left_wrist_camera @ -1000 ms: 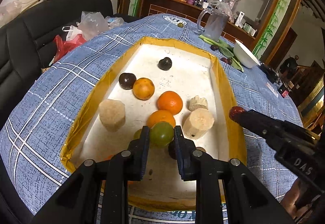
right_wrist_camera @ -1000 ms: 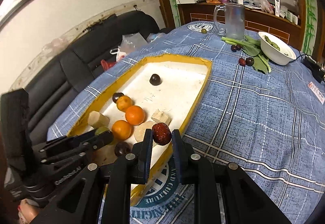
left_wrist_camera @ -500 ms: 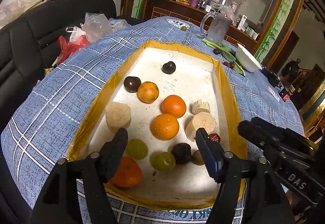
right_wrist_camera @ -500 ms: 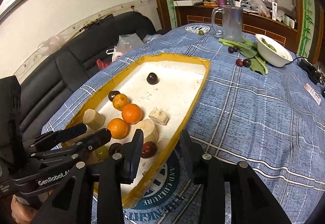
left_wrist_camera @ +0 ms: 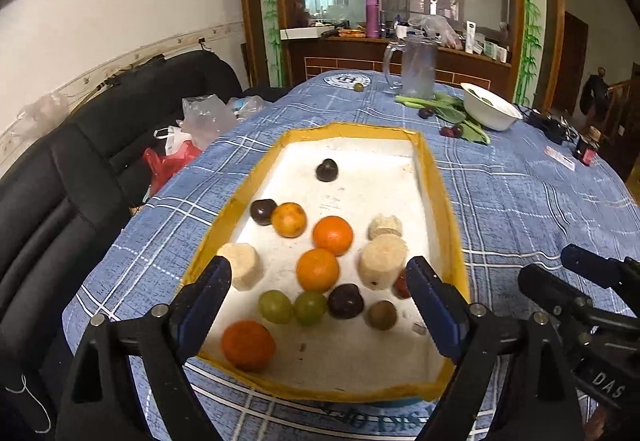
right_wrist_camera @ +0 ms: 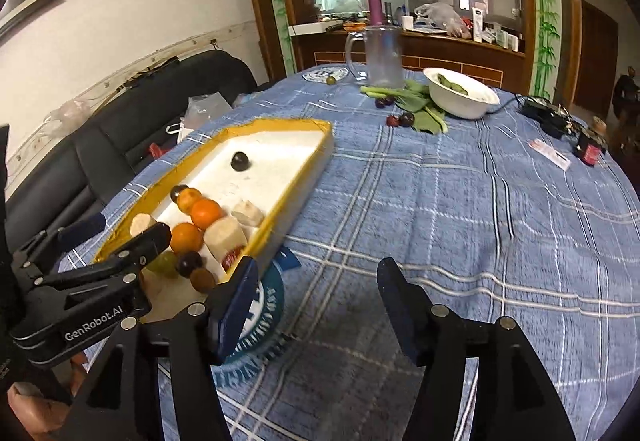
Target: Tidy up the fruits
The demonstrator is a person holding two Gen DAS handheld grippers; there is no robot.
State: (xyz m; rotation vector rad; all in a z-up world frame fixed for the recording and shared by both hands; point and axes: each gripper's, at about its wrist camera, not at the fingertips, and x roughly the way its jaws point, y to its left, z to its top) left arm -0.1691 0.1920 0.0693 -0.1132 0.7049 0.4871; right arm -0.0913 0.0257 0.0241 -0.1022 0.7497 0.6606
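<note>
Yellow-rimmed white tray (left_wrist_camera: 436,177) holds orange tangerines (left_wrist_camera: 333,235) and green grapes (left_wrist_camera: 275,306) on blue plaid tablecloth (left_wrist_camera: 520,193).

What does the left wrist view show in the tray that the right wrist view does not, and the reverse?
Only the left wrist view shows the orange at the tray's near corner and both green grapes.

Only the right wrist view shows the leaves inside the white bowl and the open right gripper over bare tablecloth.

Both show the yellow-rimmed tray, the lone dark plum and the plastic jug.

Home dining room: sofa (left_wrist_camera: 100,145), sideboard (left_wrist_camera: 400,53)
</note>
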